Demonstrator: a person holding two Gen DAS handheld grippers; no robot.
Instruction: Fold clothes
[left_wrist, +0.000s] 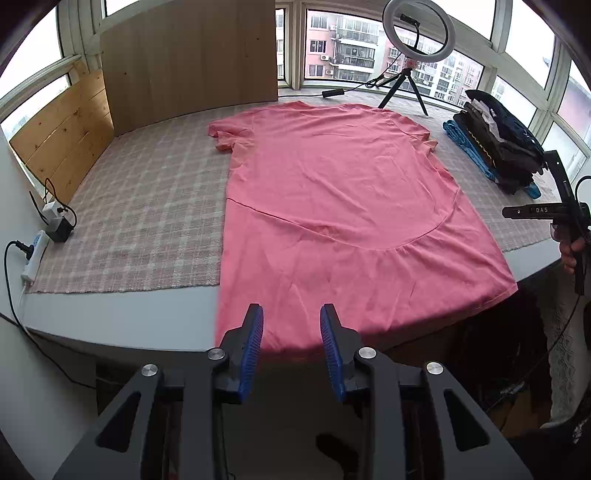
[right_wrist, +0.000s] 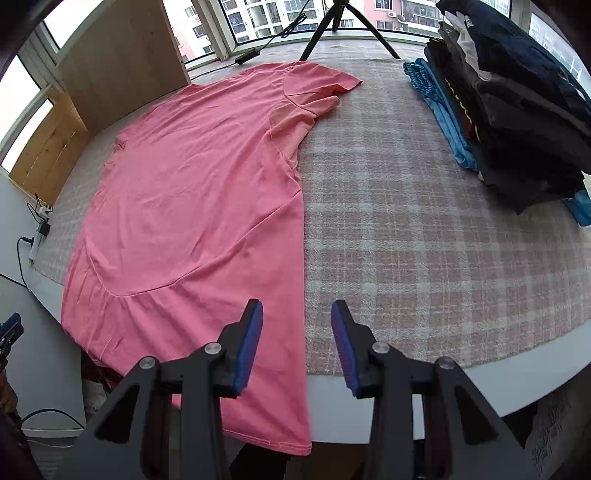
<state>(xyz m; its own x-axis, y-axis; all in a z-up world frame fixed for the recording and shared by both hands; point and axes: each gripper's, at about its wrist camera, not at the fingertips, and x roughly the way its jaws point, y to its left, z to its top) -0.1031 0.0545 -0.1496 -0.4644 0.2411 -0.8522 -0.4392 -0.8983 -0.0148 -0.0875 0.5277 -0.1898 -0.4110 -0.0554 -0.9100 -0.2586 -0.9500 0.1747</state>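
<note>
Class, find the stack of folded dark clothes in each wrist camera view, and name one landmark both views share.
Left wrist view: stack of folded dark clothes at the right edge, beyond the pink shirt.
Right wrist view: the stack fills the upper right corner.
Shared landmark: the black tripod by the window.

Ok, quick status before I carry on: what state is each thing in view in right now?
Pink T-shirt: spread flat, unfolded, hem hanging over the table's near edge.
Left gripper: open, nothing between its pads, above the hem.
Right gripper: open, empty, over the shirt's side edge.
Clothes pile: folded and stacked at the table's right side.
Ring light: standing on its tripod, looks unlit.
Power strip: plugs inserted.
</note>
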